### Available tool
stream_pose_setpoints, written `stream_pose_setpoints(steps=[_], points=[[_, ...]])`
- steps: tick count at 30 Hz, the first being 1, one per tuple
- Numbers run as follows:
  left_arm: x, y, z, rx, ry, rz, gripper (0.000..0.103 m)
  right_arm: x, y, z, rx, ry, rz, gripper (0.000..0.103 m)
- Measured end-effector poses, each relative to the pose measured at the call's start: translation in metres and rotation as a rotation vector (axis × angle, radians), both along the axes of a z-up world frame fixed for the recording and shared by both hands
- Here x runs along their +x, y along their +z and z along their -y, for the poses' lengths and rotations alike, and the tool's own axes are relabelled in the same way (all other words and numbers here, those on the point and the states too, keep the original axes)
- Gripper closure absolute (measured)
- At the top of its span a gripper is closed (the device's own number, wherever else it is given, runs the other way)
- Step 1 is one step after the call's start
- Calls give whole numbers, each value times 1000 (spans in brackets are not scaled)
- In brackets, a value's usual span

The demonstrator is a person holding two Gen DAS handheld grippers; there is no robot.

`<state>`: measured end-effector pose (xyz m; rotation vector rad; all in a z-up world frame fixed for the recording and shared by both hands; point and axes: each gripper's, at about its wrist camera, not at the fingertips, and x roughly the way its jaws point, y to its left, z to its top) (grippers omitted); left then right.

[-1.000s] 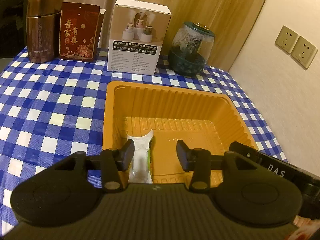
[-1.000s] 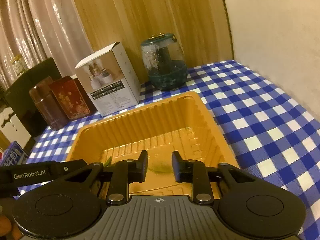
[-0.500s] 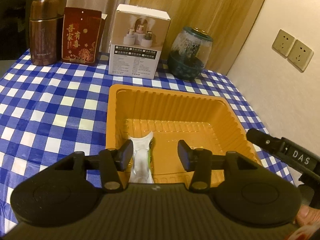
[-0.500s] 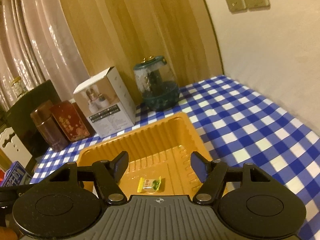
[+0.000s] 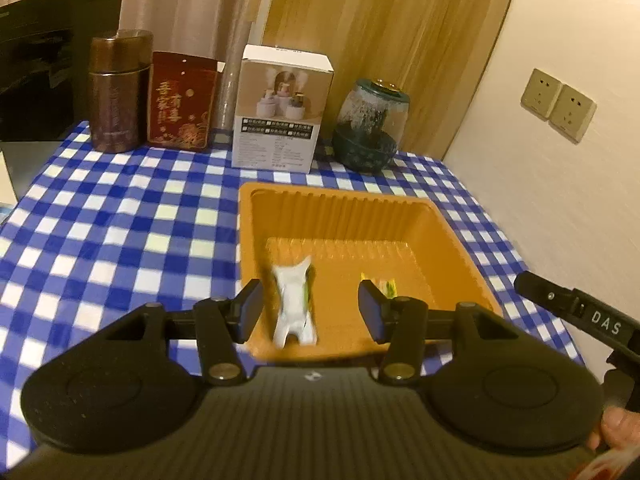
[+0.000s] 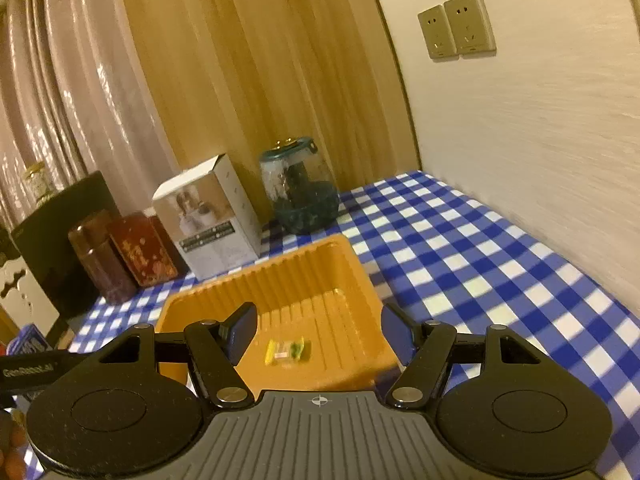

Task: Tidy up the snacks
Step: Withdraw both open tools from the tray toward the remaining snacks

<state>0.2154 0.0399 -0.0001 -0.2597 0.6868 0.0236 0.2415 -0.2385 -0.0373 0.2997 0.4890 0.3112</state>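
Both grippers (image 5: 310, 306) (image 6: 318, 330) had backed off the tray (image 5: 340, 204), jaws just opening, empty; candy (image 6: 286, 350) released ahead. Next: fetch another snack.

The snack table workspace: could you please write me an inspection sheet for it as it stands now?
Surface: blue and white checked tablecloth, flat.
Job's things: orange tray holding a white snack packet on its left and a small yellow and green candy apart from it.
Clutter: brown canister, red tin, white carton and glass jar in a row behind the tray.
Grippers: left gripper open over the packet, its fingers clear of it, jaws just opening slightly; right gripper open above the candy, holding nothing.
Cables: nothing seen.
Surroundings: curtains, wood panel, wall sockets.
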Motion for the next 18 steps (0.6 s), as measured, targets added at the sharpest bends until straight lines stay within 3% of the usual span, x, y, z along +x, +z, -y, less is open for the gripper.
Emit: stream_pose_setpoints(steps=[18], points=[[-89,-8,8,69,-72,-108,39,-92,-9,-2,-45,66,-54,34]])
